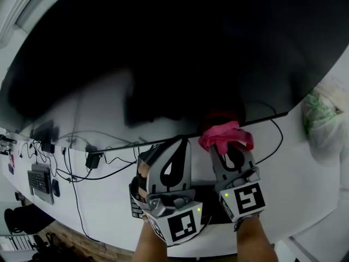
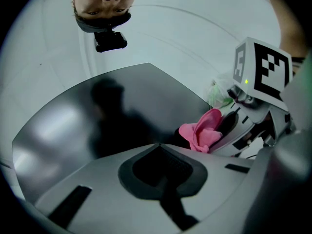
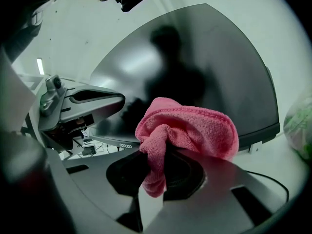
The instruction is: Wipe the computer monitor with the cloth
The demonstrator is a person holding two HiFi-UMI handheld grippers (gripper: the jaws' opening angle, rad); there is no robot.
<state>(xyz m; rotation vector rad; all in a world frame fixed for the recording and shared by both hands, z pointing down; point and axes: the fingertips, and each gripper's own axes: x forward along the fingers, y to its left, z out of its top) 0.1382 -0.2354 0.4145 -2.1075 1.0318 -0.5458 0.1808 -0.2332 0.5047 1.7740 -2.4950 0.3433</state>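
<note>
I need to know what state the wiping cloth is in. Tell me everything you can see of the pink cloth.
The cloth is pink, soft and finely looped, like microfibre, with a stitched hem. It is bunched into a loose wad, pinched in the fingers of the right gripper, with one tail hanging between them. It sits by the lower edge of the dark monitor; contact with the screen cannot be told.

White desk (image 1: 311,173) strewn with black cables (image 1: 76,201), a keyboard (image 1: 39,182) at its left end, wood floor (image 1: 109,251) below.
</note>
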